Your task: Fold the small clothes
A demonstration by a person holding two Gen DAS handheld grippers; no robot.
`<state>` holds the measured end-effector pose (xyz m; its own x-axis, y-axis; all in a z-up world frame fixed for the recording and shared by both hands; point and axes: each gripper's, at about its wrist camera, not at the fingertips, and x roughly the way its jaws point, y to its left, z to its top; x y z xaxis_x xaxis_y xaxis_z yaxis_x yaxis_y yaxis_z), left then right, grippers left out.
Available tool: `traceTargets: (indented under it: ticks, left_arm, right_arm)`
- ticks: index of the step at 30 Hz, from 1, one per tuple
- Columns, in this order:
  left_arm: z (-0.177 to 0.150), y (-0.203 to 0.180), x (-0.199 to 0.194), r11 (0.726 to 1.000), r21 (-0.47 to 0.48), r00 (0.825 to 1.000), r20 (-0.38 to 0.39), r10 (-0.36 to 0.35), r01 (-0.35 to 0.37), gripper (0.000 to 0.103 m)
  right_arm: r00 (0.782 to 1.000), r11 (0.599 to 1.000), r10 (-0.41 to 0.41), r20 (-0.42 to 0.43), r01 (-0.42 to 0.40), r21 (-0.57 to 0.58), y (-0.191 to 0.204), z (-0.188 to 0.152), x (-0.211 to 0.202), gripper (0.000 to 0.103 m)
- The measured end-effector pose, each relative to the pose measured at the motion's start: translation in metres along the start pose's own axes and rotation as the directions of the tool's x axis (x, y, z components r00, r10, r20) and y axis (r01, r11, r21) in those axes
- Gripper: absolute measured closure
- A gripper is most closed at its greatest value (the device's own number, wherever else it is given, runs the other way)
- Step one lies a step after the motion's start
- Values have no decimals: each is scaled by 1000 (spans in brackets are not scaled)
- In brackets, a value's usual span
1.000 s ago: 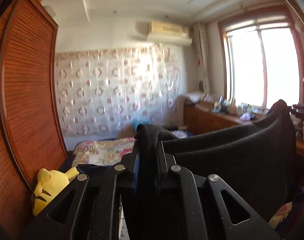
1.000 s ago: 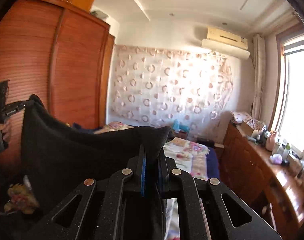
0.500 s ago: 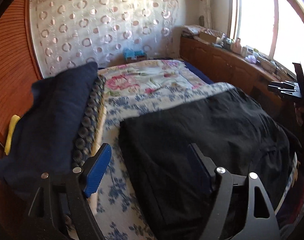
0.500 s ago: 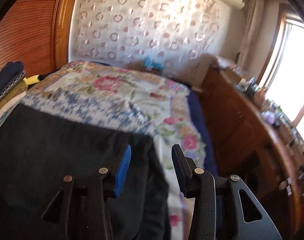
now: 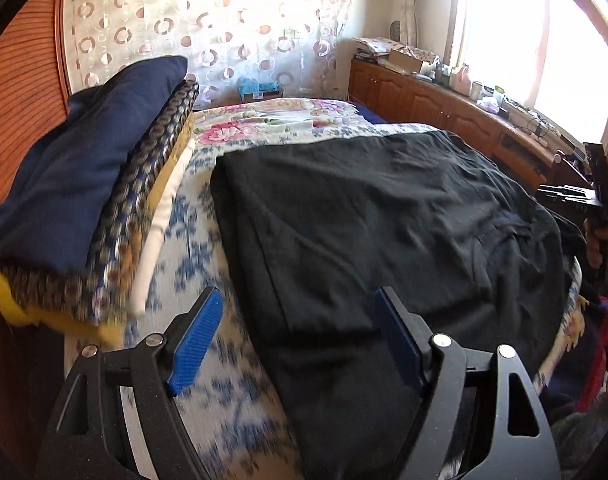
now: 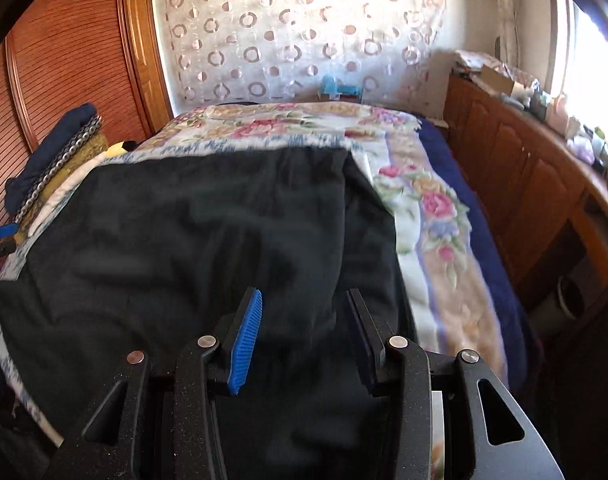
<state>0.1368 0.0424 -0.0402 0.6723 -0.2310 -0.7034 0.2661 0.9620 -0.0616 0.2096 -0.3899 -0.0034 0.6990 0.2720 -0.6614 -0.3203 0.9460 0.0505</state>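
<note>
A black garment (image 5: 384, 208) (image 6: 183, 232) lies spread flat on the floral quilt of the bed (image 5: 263, 116) (image 6: 424, 200). My left gripper (image 5: 299, 300) hovers open over the garment's near left corner, and the cloth lies below its blue pads, not pinched. Over the near right edge of the garment my right gripper (image 6: 304, 296) also stands open with nothing gripped. The right gripper's body (image 5: 592, 192) shows at the far right of the left wrist view, held by a hand (image 5: 600, 236).
A stack of folded clothes (image 5: 83, 184) (image 6: 51, 152), navy on top, sits at the bed's left edge beside a wooden wardrobe (image 6: 63, 60). A yellow plush toy (image 6: 119, 146) peeks out behind the stack. A cluttered wooden cabinet (image 5: 444, 100) (image 6: 524, 168) runs along the right under the window.
A second ago both grippers were shut on the black garment, holding it up. Both have since opened and sunk toward the bed, tilting down, and the garment now lies flat.
</note>
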Motion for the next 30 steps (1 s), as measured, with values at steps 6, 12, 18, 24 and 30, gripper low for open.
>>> traceTargets:
  ticks: [6,12,18,24,30]
  left_arm:
    - [-41,-2,-23,999,-38,1000,11,-28,28,24]
    - [-71,-8,-28,999,-46,999,-25,-25,24,25]
    - [-80,-11,-27,996,-71,997,-56,-49,45,54]
    - [-86,-22,-41,997,-45,997,-50,-61,59,98]
    - [-80,-27,-85,994,-61,996,7,-86,87,98]
  right_arm:
    - [1000,1000,-6,18,6,18,-1,-7,-12,59]
    - [1000,999,8,30,-9,40,1,-10,-5,59]
    - [999,999,32,37,-33,40,10,-13,5,59]
    - [999,999,25,25,-26,19,21,-29,24,59]
    - [999,999,30,29,-30,24,19,-27,23,59]
